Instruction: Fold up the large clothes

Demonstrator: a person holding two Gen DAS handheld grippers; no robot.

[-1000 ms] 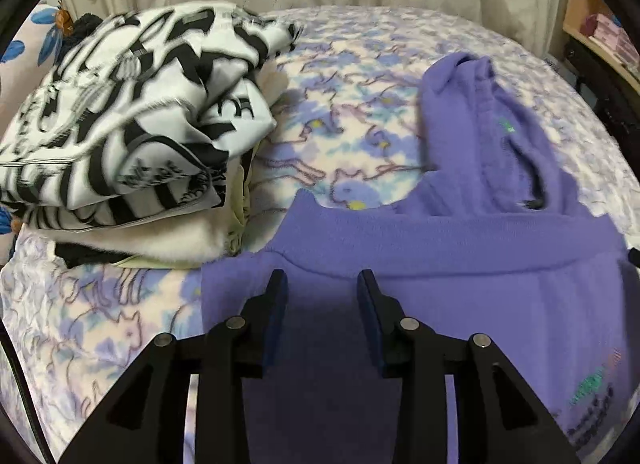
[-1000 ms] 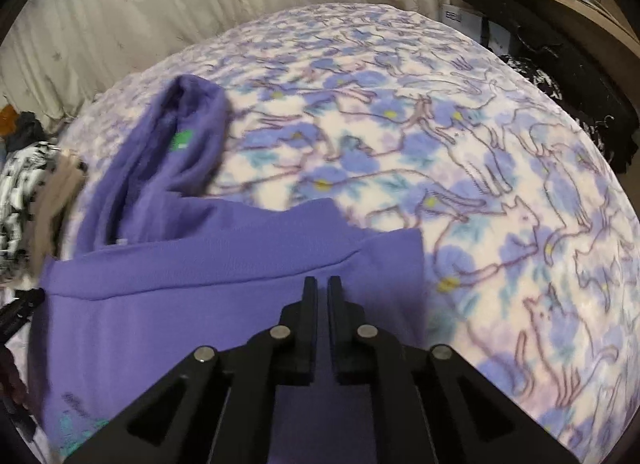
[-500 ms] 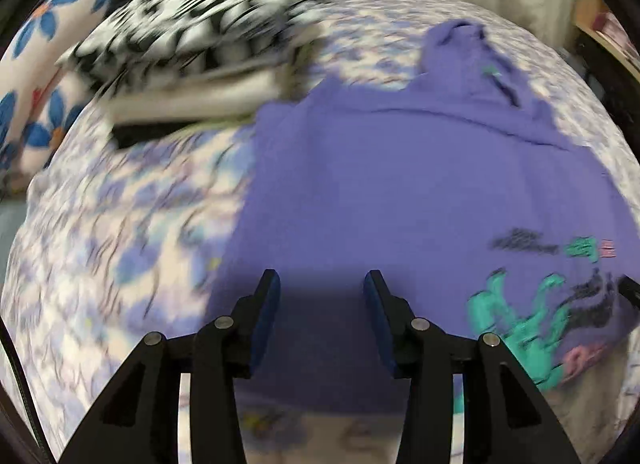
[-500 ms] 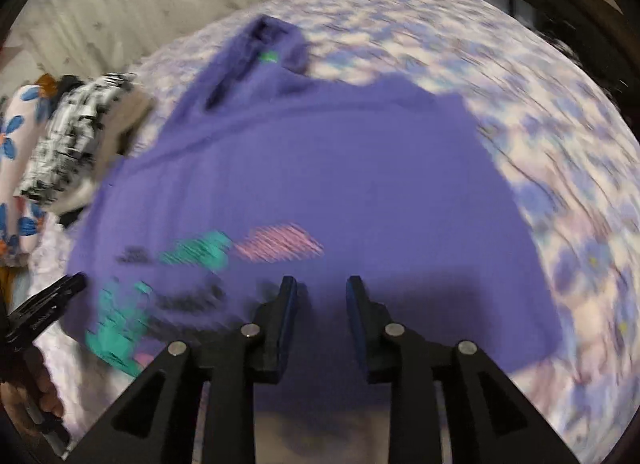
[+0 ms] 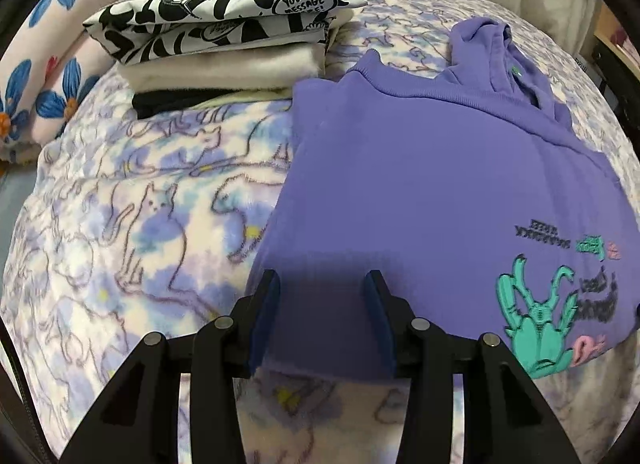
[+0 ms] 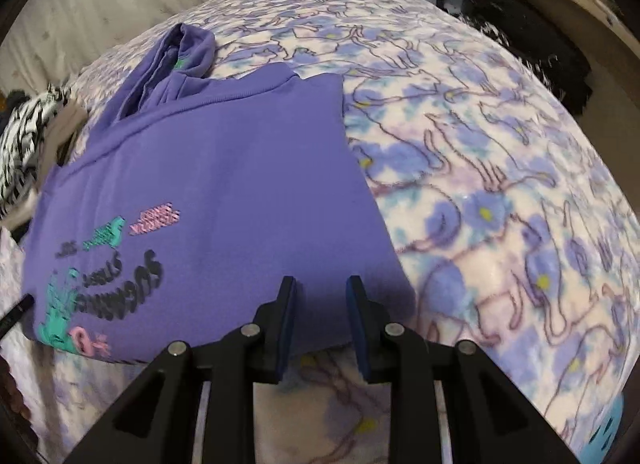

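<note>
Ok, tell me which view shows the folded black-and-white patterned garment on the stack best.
Left wrist view: the folded black-and-white patterned garment sits sharp and whole atop the pile of folded clothes. The right wrist view catches only a blurred sliver at its left edge.

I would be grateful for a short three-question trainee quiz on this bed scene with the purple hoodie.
1. True or false: the purple hoodie lies with its printed graphic facing up.
2. Which garment tops the folded stack? A) black-and-white patterned B) plain red C) green striped
3. Fill in: the left gripper and right gripper both hang over the hoodie's near ____, jaws apart, pads not pressing the cloth.

Key: 1 true; 2 A; 3 edge. The hoodie rests on the cat-print blanket, hood at the far end.
</note>
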